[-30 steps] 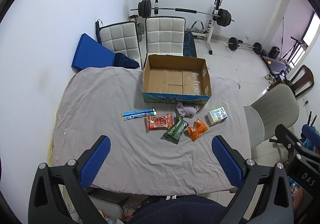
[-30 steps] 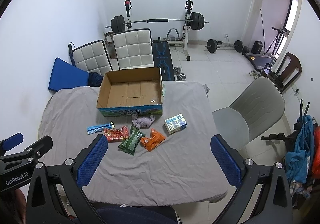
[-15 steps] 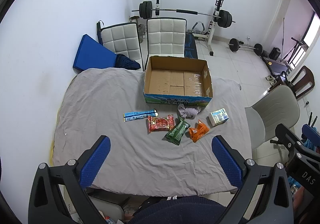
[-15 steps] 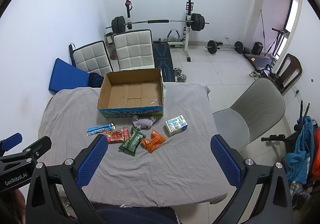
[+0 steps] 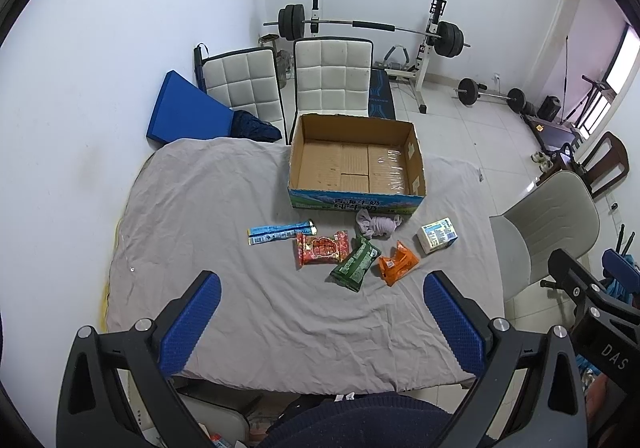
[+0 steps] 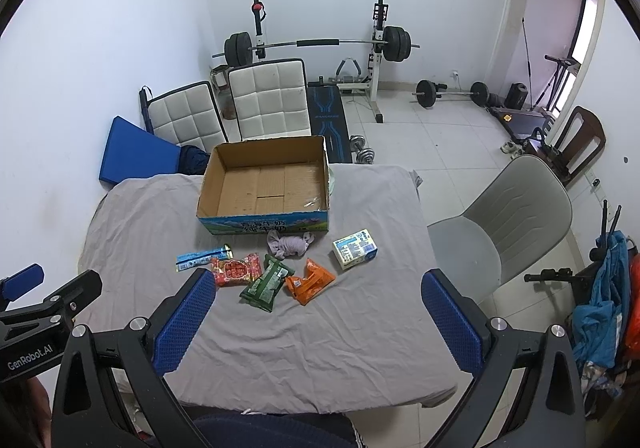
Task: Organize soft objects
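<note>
You are holding your left gripper [image 5: 320, 324] and right gripper [image 6: 316, 324] spread wide and empty over the near edge of the grey-clothed table [image 5: 192, 208], crinkly snack packets [image 5: 354, 265] and a crumpled grey cloth [image 5: 378, 226] lying mid-table, open brown cardboard box [image 5: 356, 164] sitting at the far edge.

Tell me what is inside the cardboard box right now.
Nothing: the cardboard box shows only its bare floor flaps with a strip of clear tape. The near wall hides a thin strip of floor just behind it. The snack packets lie outside, on the cloth.
</note>
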A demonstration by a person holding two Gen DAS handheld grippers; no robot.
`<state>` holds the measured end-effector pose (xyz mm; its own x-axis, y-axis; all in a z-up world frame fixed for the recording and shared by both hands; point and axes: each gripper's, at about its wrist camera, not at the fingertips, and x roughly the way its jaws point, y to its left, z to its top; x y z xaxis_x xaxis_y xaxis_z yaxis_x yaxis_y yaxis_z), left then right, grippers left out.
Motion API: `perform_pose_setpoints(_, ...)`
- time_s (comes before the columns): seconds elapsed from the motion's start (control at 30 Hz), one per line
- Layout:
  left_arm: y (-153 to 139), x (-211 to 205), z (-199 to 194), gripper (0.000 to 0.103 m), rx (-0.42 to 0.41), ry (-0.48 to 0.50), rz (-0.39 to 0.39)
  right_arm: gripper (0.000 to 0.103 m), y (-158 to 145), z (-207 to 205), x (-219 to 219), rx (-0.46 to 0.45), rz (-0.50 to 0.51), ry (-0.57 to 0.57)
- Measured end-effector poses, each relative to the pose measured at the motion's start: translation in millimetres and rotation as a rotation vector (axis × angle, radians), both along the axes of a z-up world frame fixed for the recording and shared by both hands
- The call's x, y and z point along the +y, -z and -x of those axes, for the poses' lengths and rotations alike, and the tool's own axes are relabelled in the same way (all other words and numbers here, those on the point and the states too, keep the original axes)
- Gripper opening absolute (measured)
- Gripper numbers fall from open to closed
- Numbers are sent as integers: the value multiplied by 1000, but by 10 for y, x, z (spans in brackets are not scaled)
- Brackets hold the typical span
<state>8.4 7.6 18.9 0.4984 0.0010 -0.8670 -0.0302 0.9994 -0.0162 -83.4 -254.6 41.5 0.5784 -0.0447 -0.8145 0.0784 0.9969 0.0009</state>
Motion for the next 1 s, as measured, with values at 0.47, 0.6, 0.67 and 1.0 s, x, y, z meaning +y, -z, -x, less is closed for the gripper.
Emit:
perform_pose_setpoints(0.47, -18, 18, -10, 103, -8, -1, -4, 103, -36, 19, 31, -10, -3, -4)
perform_pose_setpoints(0.6, -18, 14, 34, 103, -8, -1, -3, 103, -41, 18, 37, -11, -6, -5)
perform_pose_setpoints(0.67, -17, 15, 18, 103, -10, 0, -3, 103, -30, 9, 28, -12, -9, -1)
perform_pose_setpoints(1.0, 401, -11, -469, 103, -17, 5, -72, 103, 752, -553, -346, 125, -106, 58)
